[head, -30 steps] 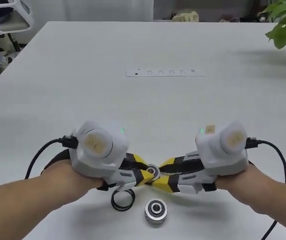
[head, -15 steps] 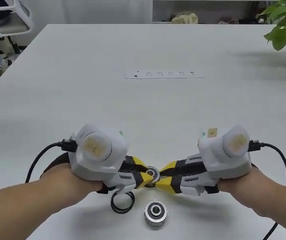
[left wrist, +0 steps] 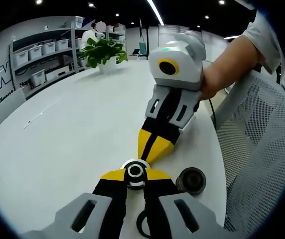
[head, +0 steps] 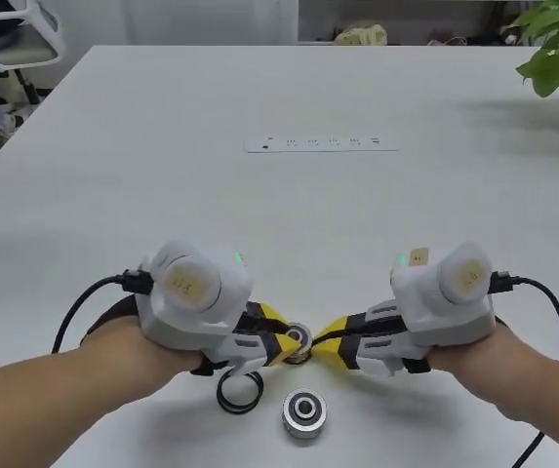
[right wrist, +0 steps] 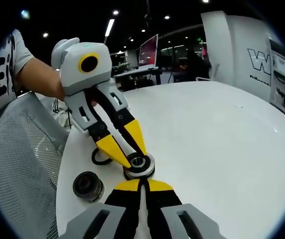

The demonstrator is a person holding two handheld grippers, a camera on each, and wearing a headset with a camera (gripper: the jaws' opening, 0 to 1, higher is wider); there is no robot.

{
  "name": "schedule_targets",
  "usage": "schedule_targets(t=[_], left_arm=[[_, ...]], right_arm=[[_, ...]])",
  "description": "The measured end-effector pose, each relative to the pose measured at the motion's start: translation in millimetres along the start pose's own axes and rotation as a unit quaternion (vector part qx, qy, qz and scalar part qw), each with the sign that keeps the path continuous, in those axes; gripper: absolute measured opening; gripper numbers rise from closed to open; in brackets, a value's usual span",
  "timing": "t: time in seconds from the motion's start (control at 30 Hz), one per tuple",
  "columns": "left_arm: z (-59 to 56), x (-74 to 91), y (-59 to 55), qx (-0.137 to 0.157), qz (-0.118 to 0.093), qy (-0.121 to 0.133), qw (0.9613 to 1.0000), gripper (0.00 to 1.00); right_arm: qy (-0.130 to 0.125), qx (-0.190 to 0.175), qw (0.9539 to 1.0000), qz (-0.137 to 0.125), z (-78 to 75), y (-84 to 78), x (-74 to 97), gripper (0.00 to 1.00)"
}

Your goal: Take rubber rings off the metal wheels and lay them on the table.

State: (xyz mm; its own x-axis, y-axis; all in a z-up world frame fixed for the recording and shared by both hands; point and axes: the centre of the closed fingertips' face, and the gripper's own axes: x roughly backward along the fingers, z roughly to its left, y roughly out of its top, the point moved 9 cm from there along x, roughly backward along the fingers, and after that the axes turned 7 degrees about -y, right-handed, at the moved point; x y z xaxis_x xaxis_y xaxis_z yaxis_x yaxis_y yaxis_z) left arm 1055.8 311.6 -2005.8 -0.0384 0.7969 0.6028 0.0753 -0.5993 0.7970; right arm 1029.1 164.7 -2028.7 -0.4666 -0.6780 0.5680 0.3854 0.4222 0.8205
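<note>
The left gripper (left wrist: pixel 135 175) has its two yellow fingers closed on either side of a metal wheel (right wrist: pixel 139 164), clamping it just above the table (head: pixel 289 214). The right gripper (right wrist: pixel 141 185) faces it head-on: its fingers are pressed together, with only a hairline seam between them, and their tips touch the near rim of the clamped wheel. They may be nipping the black rubber band on that rim, but the right gripper view is too coarse to tell. A loose rubber ring (head: pixel 240 391) lies flat on the table just under the left gripper's fingers. A second wheel (head: pixel 304 410) stands near it, below the point where the two sets of fingertips meet, touching neither gripper
</note>
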Motion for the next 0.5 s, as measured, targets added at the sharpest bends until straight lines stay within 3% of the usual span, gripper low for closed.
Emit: schedule_targets(t=[0.17, 0.5], left_arm=[[-0.5, 0.4, 0.3, -0.001, 0.000, 0.001, 1.0000, 0.07], [-1.6, 0.5, 0.4, -0.004, 0.002, 0.005, 1.0000, 0.07]], right_arm=[[0.000, -0.007, 1.0000, 0.000, 0.9, 0.9, 0.5, 0.00], [0.003, -0.064, 0.9979, -0.007, -1.2, -1.9, 0.8, 0.00]])
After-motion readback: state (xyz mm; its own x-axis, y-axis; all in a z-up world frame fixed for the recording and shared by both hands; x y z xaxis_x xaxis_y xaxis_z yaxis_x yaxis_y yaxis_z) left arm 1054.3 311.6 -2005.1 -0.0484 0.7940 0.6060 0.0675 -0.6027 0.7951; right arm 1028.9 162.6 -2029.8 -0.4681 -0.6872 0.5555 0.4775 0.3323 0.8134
